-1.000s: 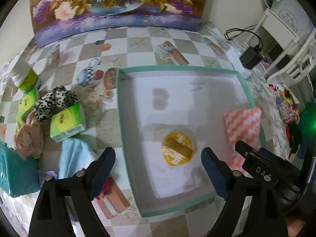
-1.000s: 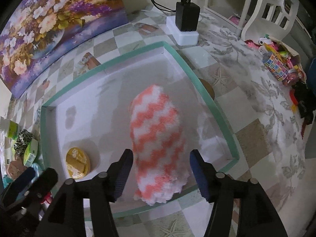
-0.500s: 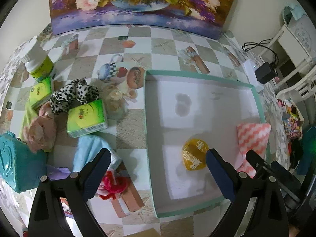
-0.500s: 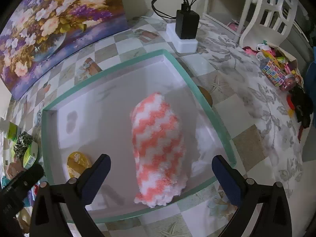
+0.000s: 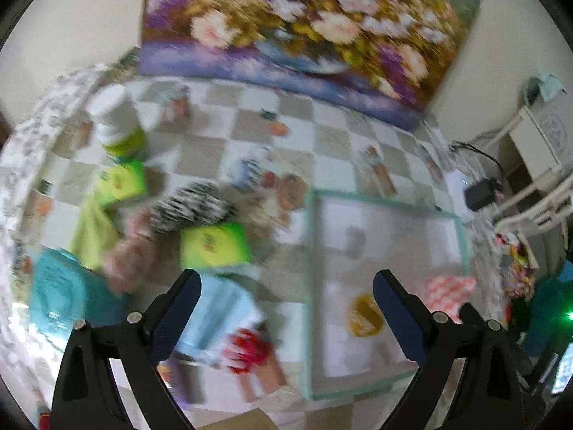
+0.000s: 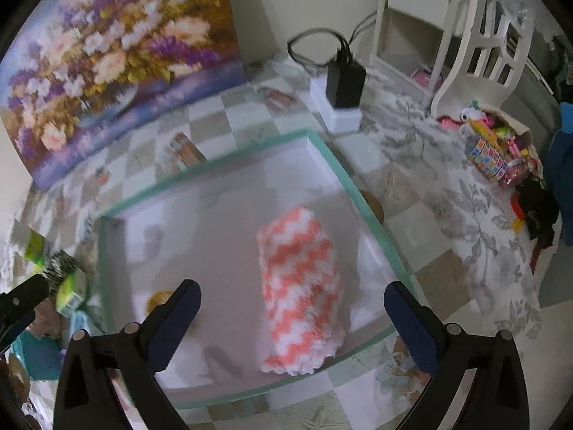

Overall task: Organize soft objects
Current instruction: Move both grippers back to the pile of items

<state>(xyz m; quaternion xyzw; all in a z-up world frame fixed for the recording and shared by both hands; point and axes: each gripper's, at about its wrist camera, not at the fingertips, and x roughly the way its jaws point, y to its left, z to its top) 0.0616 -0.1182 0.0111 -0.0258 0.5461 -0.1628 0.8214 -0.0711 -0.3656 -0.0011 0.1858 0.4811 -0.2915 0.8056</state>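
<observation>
1. Left wrist view, blurred: left gripper (image 5: 286, 288) stands spread wide with nothing between its fingers, its jaws having opened slightly further over the last second. Against the earlier frame, the view has swung away from the green-rimmed tray (image 5: 311, 286) toward the clutter beside it. Light blue cloth (image 5: 218, 317) now lies between the fingers' line of sight; a red soft item (image 5: 249, 353) sits just beside it. Yellow disc (image 5: 365, 315) rests inside the tray.

2. Right wrist view: right gripper (image 6: 292, 302) stands fully spread, having just been opening. Orange-and-white chevron cloth roll (image 6: 301, 286) lies released inside the tray (image 6: 336, 165), near its right wall, untouched by either finger.
</observation>
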